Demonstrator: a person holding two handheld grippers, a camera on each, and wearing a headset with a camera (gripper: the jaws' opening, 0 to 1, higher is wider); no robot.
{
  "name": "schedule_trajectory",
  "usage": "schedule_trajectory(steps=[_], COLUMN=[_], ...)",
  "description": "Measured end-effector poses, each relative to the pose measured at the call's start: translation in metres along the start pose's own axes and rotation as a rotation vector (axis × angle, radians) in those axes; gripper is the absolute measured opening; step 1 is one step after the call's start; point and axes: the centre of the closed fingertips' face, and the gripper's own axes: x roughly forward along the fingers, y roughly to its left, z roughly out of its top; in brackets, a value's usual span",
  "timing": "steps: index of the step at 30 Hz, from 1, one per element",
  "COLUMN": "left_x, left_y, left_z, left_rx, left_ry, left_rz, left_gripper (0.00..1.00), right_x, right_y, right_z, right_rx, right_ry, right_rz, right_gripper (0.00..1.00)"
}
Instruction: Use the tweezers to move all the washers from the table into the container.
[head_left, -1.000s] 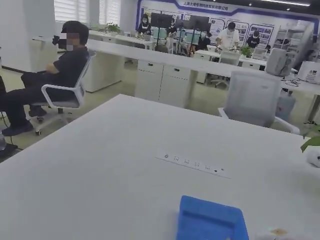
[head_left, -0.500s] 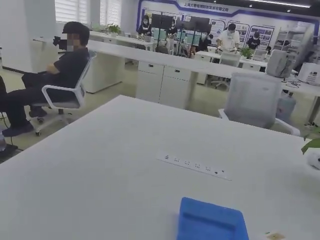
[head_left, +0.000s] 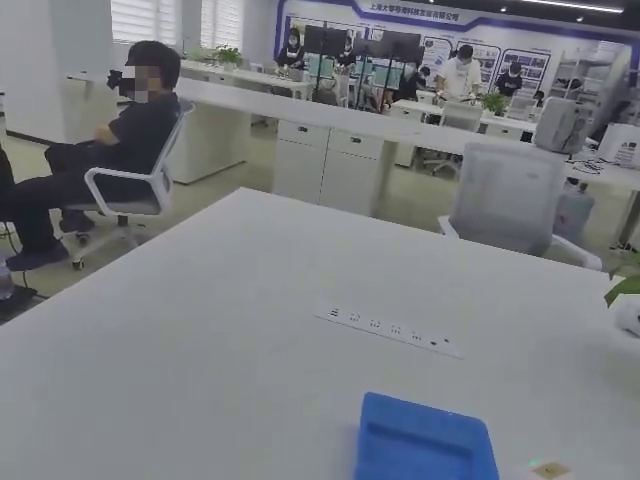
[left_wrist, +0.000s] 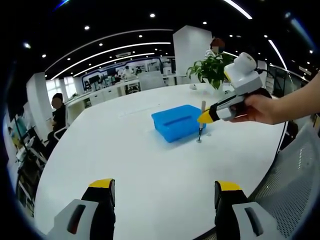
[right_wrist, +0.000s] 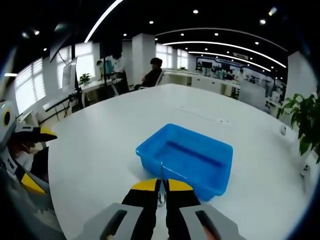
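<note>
A blue container (head_left: 425, 443) sits on the white table (head_left: 200, 340) at the near edge of the head view. In the right gripper view my right gripper (right_wrist: 161, 186) is shut on thin metal tweezers (right_wrist: 161, 170) that point at the blue container (right_wrist: 186, 157) just ahead. In the left gripper view a hand holds the right gripper (left_wrist: 225, 109) with the tweezers (left_wrist: 201, 125) tip-down on the table beside the container (left_wrist: 177, 122). A tiny washer (left_wrist: 208, 134) lies next to that tip. My left gripper (left_wrist: 162, 192) stands open, well short of the container.
A socket strip (head_left: 390, 328) is set into the table beyond the container. A person sits on a chair (head_left: 130, 190) at the far left, and an office chair (head_left: 510, 200) stands behind the table. A potted plant (left_wrist: 212, 70) stands at the table's far side.
The head view has hardly shifted. A pale blurred shape at the bottom right edge has sunk lower out of the picture.
</note>
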Motion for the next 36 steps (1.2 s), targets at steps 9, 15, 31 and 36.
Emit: schedule_trajectory(steps=[9,15,31,36], left_x=[-0.001,-0.001,-0.001,-0.001], left_y=[0.0,0.0,0.0,0.0], left_z=[0.001,0.001,0.001,0.002], left_rx=[-0.006,-0.004,-0.002,-0.004], left_ry=[-0.008,-0.006,-0.007,-0.01], left_rz=[-0.002,-0.003,-0.002,-0.007], left_gripper=[0.83,0.83,0.83,0.83], right_x=[-0.002,-0.002,-0.024,-0.028], right_y=[0.002,-0.003,-0.005,-0.01], right_z=[-0.001,0.0,0.026,0.043], right_rx=[-0.002,0.036,0.046,0.034], right_ry=[-0.026,-0.01,-0.072,-0.105], right_rz=[0.004,0.005,0.01,0.005], right_gripper=[0.01,0.01,0.01,0.01])
